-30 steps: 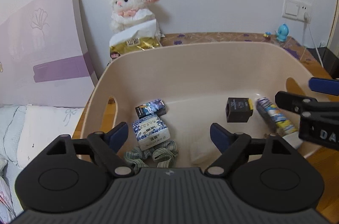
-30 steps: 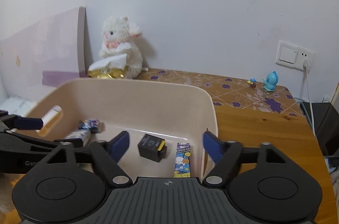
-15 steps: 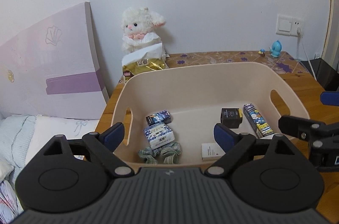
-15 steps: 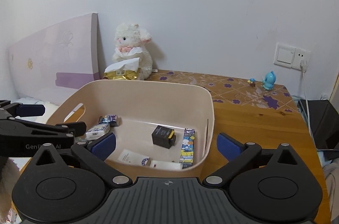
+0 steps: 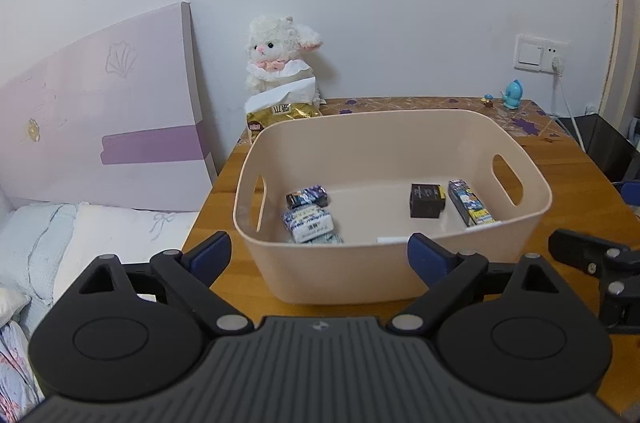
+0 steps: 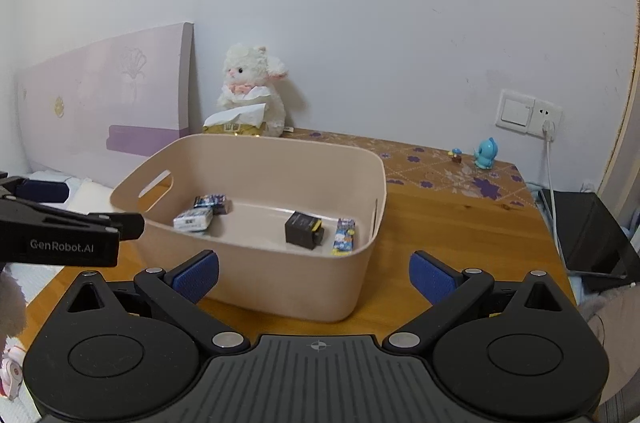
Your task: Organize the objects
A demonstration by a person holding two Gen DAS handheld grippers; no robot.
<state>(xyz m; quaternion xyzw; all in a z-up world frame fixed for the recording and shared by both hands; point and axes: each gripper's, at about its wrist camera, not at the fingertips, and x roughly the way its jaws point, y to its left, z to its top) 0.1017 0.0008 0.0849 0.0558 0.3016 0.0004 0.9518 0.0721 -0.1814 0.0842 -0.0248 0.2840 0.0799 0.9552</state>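
While you hold both, your left hand-held gripper (image 5: 319, 249) and right hand-held gripper (image 6: 314, 273) gape released, gripping nothing; just ahead, the bin (image 5: 360, 271) holds a black box (image 5: 427, 200).

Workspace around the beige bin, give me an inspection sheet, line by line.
Surface: wooden table, purple-flowered mat at the back.
Job's things: bin holds a black box, a blue carton, two small packs.
Clutter: plush lamb, gold bag, blue figurine, tiny figure.
Grippers: left gripper and right gripper both open, empty, short of the bin.
Cables: white cord from the wall socket.
Surroundings: white wall, pink headboard, bedding.
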